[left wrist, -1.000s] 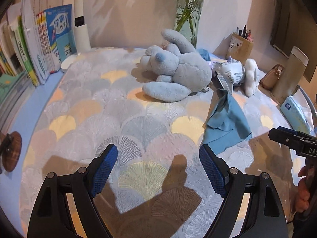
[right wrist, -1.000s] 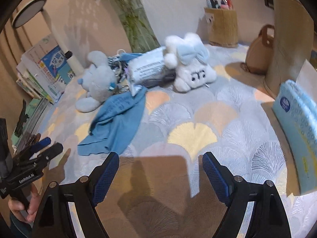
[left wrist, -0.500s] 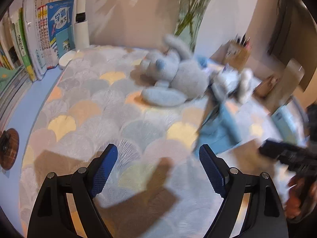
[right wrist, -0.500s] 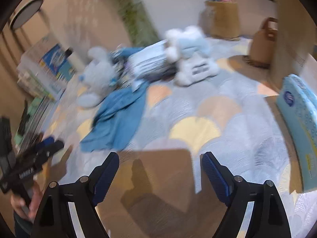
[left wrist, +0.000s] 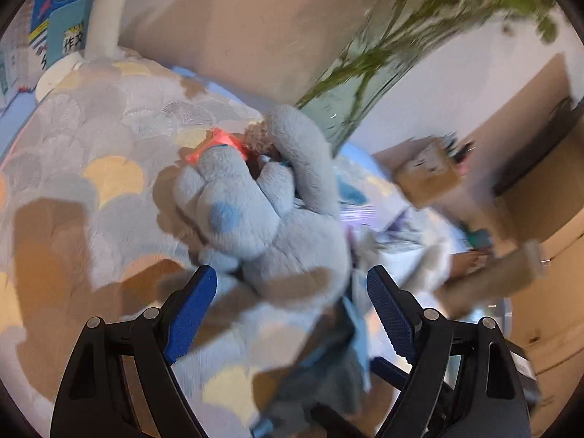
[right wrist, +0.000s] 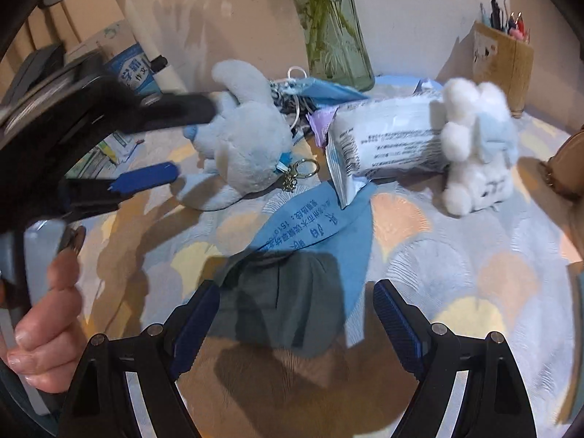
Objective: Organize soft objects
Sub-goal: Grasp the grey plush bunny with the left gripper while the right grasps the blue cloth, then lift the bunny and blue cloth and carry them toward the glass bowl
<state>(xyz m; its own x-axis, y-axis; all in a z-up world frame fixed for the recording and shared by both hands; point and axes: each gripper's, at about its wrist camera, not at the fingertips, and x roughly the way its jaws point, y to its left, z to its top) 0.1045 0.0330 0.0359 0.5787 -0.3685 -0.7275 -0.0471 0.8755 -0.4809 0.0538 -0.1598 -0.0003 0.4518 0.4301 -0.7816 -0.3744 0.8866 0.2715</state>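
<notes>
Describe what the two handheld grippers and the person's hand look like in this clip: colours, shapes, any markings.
Both the left gripper and the right gripper have black angular frames with silver rivets and blue ribbed pads on the fingers. The right wrist view shows a bare hand, no sleeve visible, gripping the left tool's pale handle. No cables or readable markings show.

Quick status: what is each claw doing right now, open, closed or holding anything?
Left claw: open, fingers either side of the grey plush toy, not clamped.
Right claw: open, holding nothing, over the blue cloth.
</notes>
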